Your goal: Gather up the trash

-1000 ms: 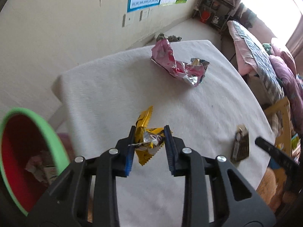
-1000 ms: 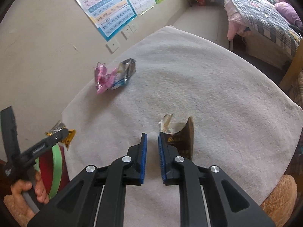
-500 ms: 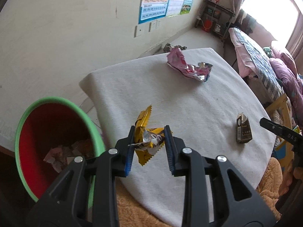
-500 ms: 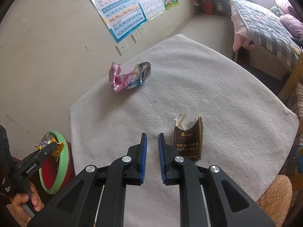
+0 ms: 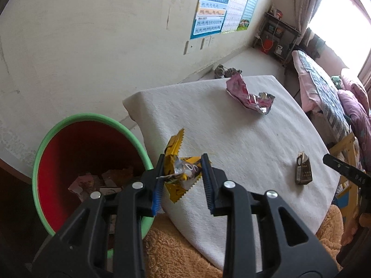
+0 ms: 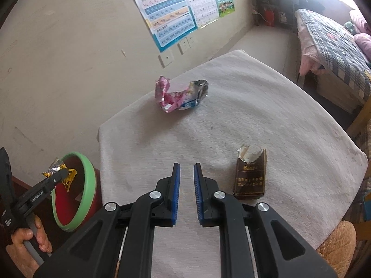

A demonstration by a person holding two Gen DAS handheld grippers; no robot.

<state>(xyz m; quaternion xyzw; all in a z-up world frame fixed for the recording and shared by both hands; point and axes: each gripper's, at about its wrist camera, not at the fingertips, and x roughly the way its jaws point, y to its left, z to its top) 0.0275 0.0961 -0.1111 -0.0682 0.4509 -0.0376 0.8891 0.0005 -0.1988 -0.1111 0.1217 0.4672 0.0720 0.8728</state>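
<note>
My left gripper (image 5: 183, 178) is shut on a crumpled yellow wrapper (image 5: 178, 169) and holds it in the air by the table's left edge, beside the red bin with a green rim (image 5: 76, 162). The same wrapper (image 6: 59, 171) and bin (image 6: 76, 187) show at the left of the right wrist view. My right gripper (image 6: 186, 192) is empty, its jaws a narrow gap apart, above the white tablecloth (image 6: 231, 120). A torn brown carton (image 6: 250, 173) lies just to its right. A pink and silver wrapper (image 6: 178, 95) lies farther back.
The bin holds several pieces of trash (image 5: 97, 180). A brown fuzzy cover (image 5: 176, 250) shows under the cloth's near edge. A wall with posters (image 6: 171, 11) is behind the table. A bed (image 6: 334, 46) stands at the right.
My left gripper has carried the yellow wrapper left, off the table's middle toward the bin, which now fills more of its view. My right gripper has drawn back a little from the table.
</note>
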